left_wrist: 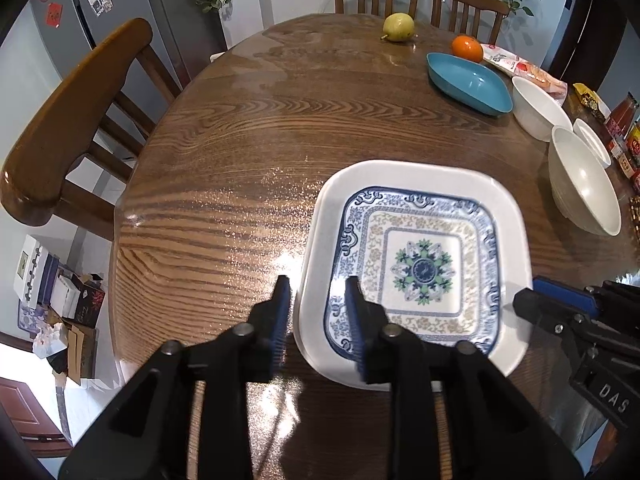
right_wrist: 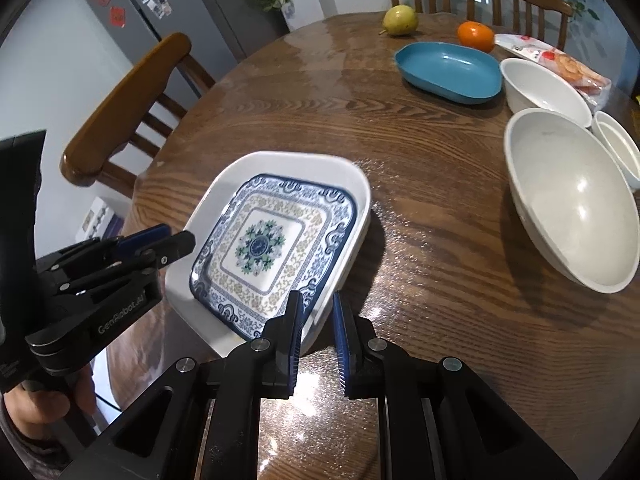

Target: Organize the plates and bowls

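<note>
A blue-patterned square plate (left_wrist: 420,268) (right_wrist: 272,240) sits inside a larger white square plate (left_wrist: 400,176) (right_wrist: 280,160) near the table's front edge. My left gripper (left_wrist: 318,296) is open, its fingers straddling the white plate's left rim; it also shows in the right wrist view (right_wrist: 168,242). My right gripper (right_wrist: 316,312) is open, straddling the plates' right front corner; it also shows in the left wrist view (left_wrist: 544,300). A blue oval dish (left_wrist: 468,82) (right_wrist: 448,70) and three white bowls (left_wrist: 582,180) (right_wrist: 568,200) stand at the right.
A pear (left_wrist: 398,27) (right_wrist: 400,20), an orange (left_wrist: 467,48) (right_wrist: 475,36) and a snack packet (left_wrist: 520,68) (right_wrist: 556,60) lie at the back of the wooden table (left_wrist: 240,140). Jars (left_wrist: 624,136) line the right edge. Wooden chairs (left_wrist: 68,120) surround the table.
</note>
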The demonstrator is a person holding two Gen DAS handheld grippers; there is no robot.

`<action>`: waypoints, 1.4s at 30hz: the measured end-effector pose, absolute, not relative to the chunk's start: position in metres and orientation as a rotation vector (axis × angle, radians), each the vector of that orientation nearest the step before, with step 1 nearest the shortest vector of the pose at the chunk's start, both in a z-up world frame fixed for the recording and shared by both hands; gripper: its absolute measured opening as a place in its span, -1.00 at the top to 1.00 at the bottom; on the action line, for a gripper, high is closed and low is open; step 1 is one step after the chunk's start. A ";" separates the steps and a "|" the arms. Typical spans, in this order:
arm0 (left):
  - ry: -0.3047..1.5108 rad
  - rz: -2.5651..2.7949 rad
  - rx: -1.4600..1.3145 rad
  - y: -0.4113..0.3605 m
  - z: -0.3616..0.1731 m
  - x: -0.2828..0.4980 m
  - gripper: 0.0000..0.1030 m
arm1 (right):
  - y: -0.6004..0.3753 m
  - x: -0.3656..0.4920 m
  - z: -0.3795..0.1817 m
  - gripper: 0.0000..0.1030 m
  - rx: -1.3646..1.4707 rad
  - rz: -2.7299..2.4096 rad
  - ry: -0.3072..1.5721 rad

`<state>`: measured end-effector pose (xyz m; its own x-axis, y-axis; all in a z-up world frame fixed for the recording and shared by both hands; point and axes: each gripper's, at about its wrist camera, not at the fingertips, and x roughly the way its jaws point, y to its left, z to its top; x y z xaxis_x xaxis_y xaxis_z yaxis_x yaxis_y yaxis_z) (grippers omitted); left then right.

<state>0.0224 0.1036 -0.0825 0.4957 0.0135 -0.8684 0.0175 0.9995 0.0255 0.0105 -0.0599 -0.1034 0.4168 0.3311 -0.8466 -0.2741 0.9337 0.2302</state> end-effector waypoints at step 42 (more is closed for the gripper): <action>1.013 -0.120 -0.063 0.006 -0.042 0.207 -0.53 | -0.150 0.092 -0.018 0.06 0.241 0.266 0.871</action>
<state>0.2066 0.0064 -0.0417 0.5232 -0.1296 -0.8423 0.0708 0.9916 -0.1086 0.0916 -0.1496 -0.0182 0.6150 0.3258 -0.7181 -0.1307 0.9402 0.3146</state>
